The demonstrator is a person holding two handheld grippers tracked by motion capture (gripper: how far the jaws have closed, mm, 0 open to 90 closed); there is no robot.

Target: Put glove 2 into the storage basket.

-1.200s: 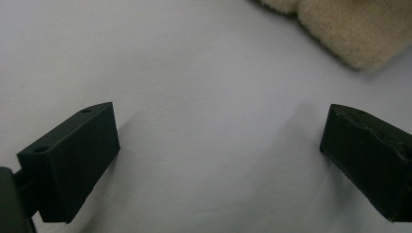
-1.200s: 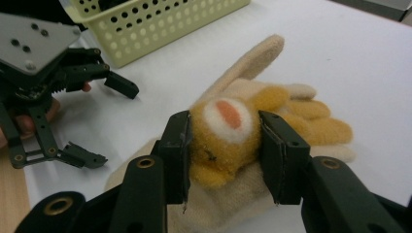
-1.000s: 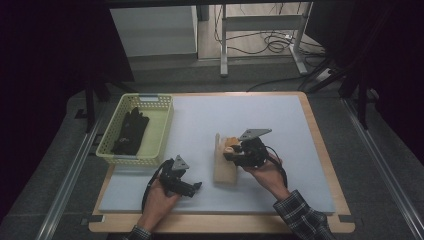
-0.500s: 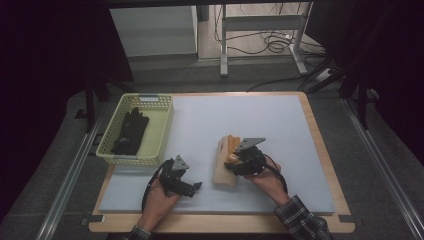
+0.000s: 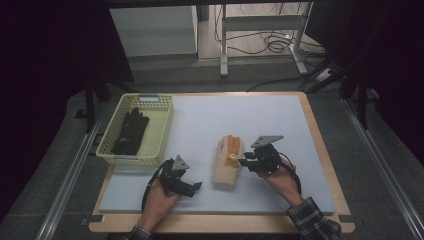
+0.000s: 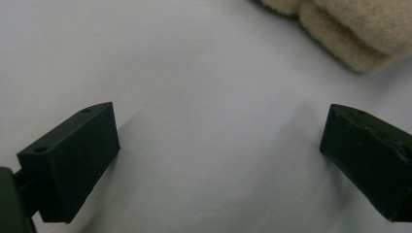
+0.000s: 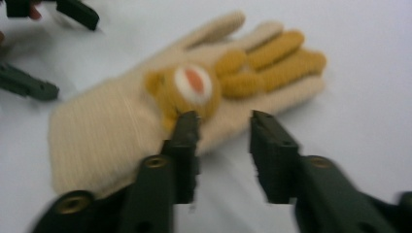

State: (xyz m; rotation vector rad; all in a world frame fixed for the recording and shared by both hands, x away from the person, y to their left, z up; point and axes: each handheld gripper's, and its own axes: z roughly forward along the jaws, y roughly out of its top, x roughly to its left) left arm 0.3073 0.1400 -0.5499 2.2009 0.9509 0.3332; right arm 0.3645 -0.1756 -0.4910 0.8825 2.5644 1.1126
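Observation:
A cream knit glove (image 5: pixel 227 165) with orange fingers and a small bear face lies flat on the white mat. In the right gripper view the glove (image 7: pixel 121 131) lies just ahead. My right gripper (image 5: pixel 243 161) sits at its right edge, open. In its own view the right gripper (image 7: pixel 226 124) has one fingertip touching the bear face, and the other is over bare mat. My left gripper (image 5: pixel 193 187) rests low on the mat left of the cuff, open. In its own view the left gripper (image 6: pixel 218 141) has wide jaws with nothing between them, and the glove's cuff (image 6: pixel 350 29) is at top right.
A pale green basket (image 5: pixel 162 131) at the mat's left holds black gloves (image 5: pixel 131 131). The mat (image 5: pixel 240 120) lies on a wooden table (image 5: pixel 320 140). Dark floor, metal table legs and cables lie beyond the far edge.
My right gripper has drawn back off the top of the glove toward the person and now sits at the glove's right edge. The left gripper has stayed put.

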